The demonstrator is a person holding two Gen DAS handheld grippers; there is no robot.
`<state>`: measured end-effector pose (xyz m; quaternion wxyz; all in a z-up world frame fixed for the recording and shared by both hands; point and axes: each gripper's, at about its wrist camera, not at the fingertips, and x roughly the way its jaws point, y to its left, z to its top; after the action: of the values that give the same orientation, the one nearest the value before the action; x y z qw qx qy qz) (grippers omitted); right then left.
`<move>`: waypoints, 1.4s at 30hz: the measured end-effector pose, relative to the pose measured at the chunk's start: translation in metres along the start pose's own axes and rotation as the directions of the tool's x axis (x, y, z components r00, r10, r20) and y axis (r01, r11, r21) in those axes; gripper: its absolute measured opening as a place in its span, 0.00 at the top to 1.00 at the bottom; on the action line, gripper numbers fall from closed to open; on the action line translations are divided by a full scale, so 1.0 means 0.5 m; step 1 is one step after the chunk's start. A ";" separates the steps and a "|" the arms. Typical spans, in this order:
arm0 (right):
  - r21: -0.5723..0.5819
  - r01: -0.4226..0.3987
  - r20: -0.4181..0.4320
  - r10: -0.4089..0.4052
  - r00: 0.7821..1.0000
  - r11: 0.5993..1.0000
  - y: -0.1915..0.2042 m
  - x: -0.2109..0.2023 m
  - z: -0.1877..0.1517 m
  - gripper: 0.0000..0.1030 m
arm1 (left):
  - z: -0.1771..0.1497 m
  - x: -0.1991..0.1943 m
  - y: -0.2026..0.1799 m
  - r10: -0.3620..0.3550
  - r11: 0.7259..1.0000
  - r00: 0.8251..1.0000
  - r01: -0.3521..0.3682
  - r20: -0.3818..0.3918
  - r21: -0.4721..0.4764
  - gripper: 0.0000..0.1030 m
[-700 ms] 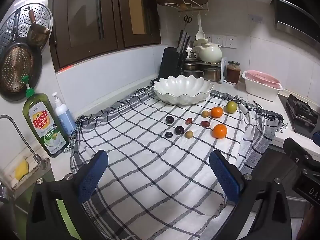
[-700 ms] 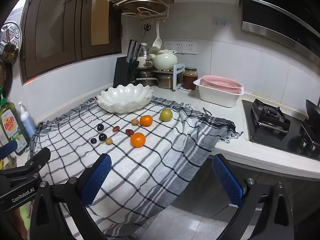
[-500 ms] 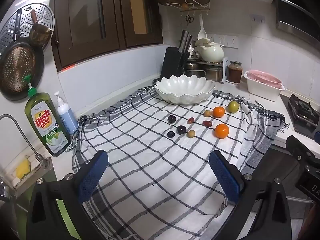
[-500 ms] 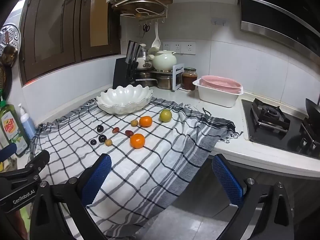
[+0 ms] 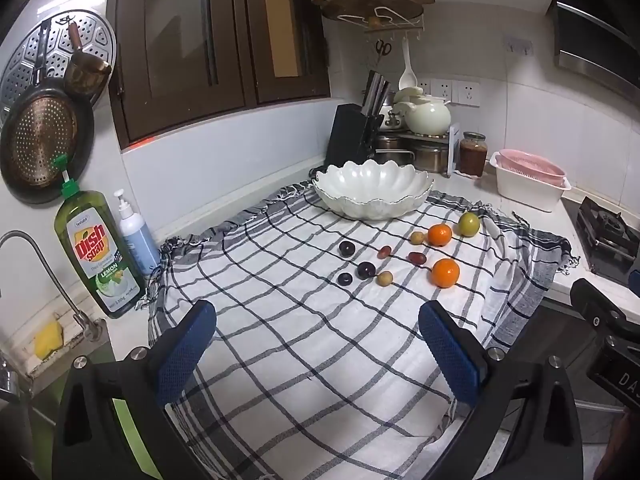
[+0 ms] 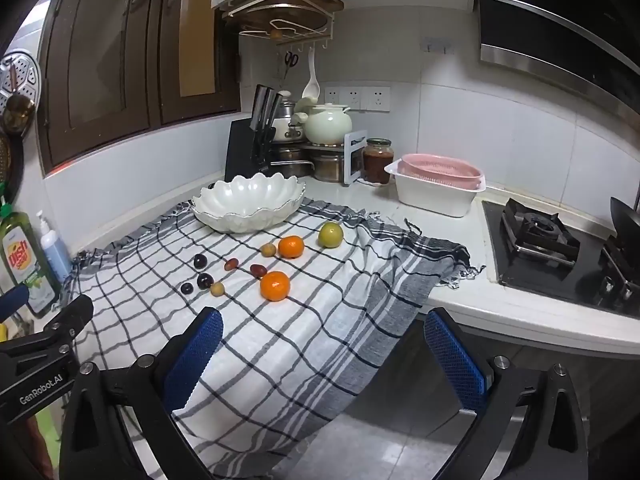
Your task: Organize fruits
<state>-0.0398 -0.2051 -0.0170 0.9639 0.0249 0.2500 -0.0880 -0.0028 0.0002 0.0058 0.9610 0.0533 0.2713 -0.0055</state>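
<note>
Several small fruits lie on a checked cloth (image 5: 280, 340): two oranges (image 5: 445, 273) (image 5: 439, 235), a green fruit (image 5: 469, 224), dark plums (image 5: 366, 270), red dates (image 5: 416, 257) and tan longans (image 5: 385, 278). A white scalloped bowl (image 5: 374, 192) stands behind them, empty as far as I see. My left gripper (image 5: 318, 354) hangs open over the cloth's near part, well short of the fruit. My right gripper (image 6: 322, 360) is open too, above the cloth's hanging corner, with the near orange (image 6: 275, 286) ahead to the left.
Dish soap (image 5: 96, 256) and a pump bottle (image 5: 134, 232) stand at the left by a sink tap (image 5: 36, 264). A knife block (image 5: 352, 136), pots, a jar (image 5: 473, 153) and a pink colander in a white tub (image 5: 530, 182) line the back. A gas hob (image 6: 560, 252) lies right.
Both views have drifted slightly: the fruit and bowl sit a little higher and further right in the left wrist view. Both grippers stay open, and no fruit has moved.
</note>
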 end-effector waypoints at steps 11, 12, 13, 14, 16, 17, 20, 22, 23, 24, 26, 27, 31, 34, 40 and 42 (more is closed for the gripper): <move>0.007 0.007 0.006 -0.007 1.000 1.000 -0.006 -0.003 0.014 0.01 | 0.007 -0.002 -0.002 -0.019 1.000 1.000 0.019 -0.004 -0.001 0.00; 0.013 0.009 0.009 -0.009 1.000 1.000 -0.016 -0.005 0.004 0.01 | 0.007 -0.003 -0.001 -0.019 1.000 1.000 0.019 -0.001 -0.002 0.00; 0.014 0.008 0.011 -0.008 1.000 1.000 -0.018 -0.006 0.002 0.01 | 0.008 -0.005 -0.001 -0.018 1.000 1.000 0.018 0.001 -0.002 0.00; 0.015 0.007 0.011 -0.008 1.000 1.000 -0.017 -0.006 0.002 0.01 | 0.008 -0.006 0.000 -0.017 1.000 1.000 0.017 0.003 -0.003 0.00; 0.015 0.010 0.015 -0.010 1.000 1.000 -0.015 -0.006 0.002 0.01 | 0.008 -0.012 0.001 -0.014 1.000 1.000 0.014 0.010 -0.006 0.00; 0.015 0.010 0.018 -0.011 1.000 1.000 -0.014 -0.007 0.003 0.01 | 0.009 -0.014 0.002 -0.013 1.000 1.000 0.013 0.014 -0.007 0.00; 0.011 0.011 0.028 -0.012 1.000 1.000 -0.012 -0.012 0.003 0.01 | 0.010 -0.020 0.003 -0.010 1.000 1.000 0.010 0.023 -0.007 0.00; 0.009 0.011 0.034 -0.011 0.999 1.000 -0.010 -0.016 0.004 0.01 | 0.011 -0.023 0.002 -0.010 1.000 1.000 0.010 0.027 -0.008 0.00; 0.008 0.011 0.036 -0.011 0.999 1.000 -0.009 -0.018 0.005 0.01 | 0.011 -0.025 0.003 -0.010 1.000 1.000 0.010 0.029 -0.009 0.00; 0.006 0.012 0.039 -0.012 0.999 1.000 -0.009 -0.020 0.005 0.01 | 0.012 -0.026 0.003 -0.010 1.000 0.999 0.010 0.032 -0.011 0.00; 0.005 0.013 0.046 -0.013 0.999 1.000 -0.009 -0.022 0.006 0.01 | 0.014 -0.028 0.002 -0.011 1.000 0.999 0.012 0.033 -0.012 0.00; 0.003 0.015 0.049 -0.015 0.999 1.000 -0.008 -0.024 0.007 0.01 | 0.015 -0.030 0.001 -0.012 1.000 0.999 0.012 0.036 -0.013 0.00; 0.001 0.015 0.060 -0.015 0.998 1.000 -0.009 -0.029 0.007 0.01 | 0.018 -0.036 -0.001 -0.017 1.000 0.999 0.017 0.039 -0.013 0.00; 0.001 0.012 0.064 -0.013 0.998 1.000 -0.011 -0.031 0.008 0.01 | 0.019 -0.040 -0.001 -0.021 1.000 0.999 0.022 0.043 -0.014 0.00; 0.002 0.011 0.068 -0.011 0.998 1.000 -0.014 -0.033 0.009 0.01 | 0.019 -0.047 -0.002 -0.020 1.000 0.998 0.021 0.052 -0.015 0.00; 0.002 0.011 0.071 -0.011 0.997 1.000 -0.014 -0.035 0.010 0.01 | 0.019 -0.049 -0.003 -0.020 1.000 0.998 0.021 0.054 -0.015 0.00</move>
<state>-0.0535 -0.2098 -0.0042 0.9717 0.0211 0.2156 -0.0943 -0.0187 -0.0026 0.0264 0.9682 0.0428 0.2460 -0.0147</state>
